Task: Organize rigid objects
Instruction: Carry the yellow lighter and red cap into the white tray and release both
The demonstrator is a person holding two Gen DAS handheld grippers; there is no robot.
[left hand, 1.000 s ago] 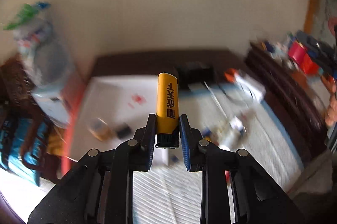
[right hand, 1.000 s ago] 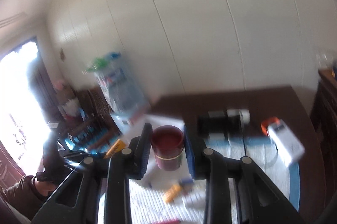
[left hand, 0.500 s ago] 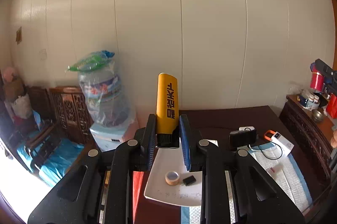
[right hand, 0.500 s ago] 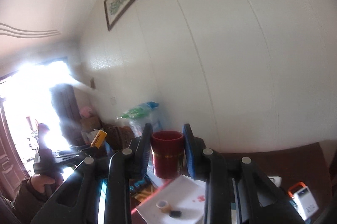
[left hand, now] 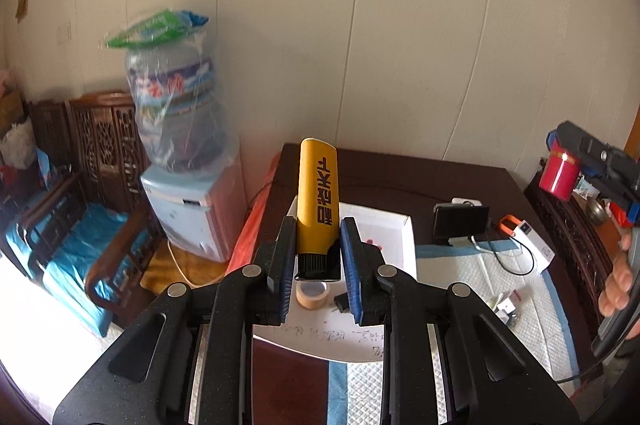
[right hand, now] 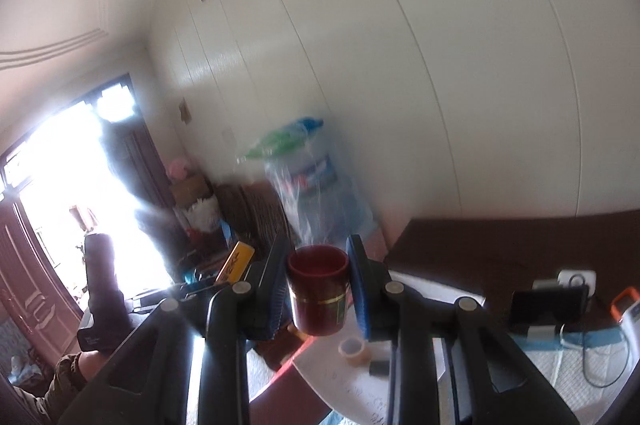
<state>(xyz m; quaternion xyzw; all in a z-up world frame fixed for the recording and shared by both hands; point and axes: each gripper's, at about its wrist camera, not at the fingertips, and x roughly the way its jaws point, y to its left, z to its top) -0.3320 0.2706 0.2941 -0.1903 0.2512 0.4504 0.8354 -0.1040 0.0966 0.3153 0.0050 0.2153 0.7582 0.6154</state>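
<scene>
The left gripper (left hand: 318, 259) is closed on a yellow flat plastic tube with black lettering (left hand: 318, 199). Its blue-padded fingers (left hand: 285, 265) press the tube's lower part from both sides, just above its black ribbed cap, and the tube stands upright, held in the air above the dark brown wooden counter (left hand: 420, 181). From the right wrist view only the tube's yellow tip (right hand: 236, 261) shows, at the left, past the black body of the left gripper.

The right gripper (right hand: 318, 283) is closed on a small dark red cup with a gold band (right hand: 318, 297). Its pads grip the cup's sides and the cup sits upright with its mouth facing up, also clear of the counter. In the left wrist view this red cup (left hand: 559, 174) appears at the far right edge, with the person's fingers (left hand: 616, 289) below it.

Below both grippers a white shallow tray (left hand: 390, 229) lies on the counter. A roll of tan tape (left hand: 312, 295) and a small black block (left hand: 340, 301) rest on it, side by side. A plastic-wrapped water dispenser (left hand: 184, 145) stands left of the counter.
</scene>
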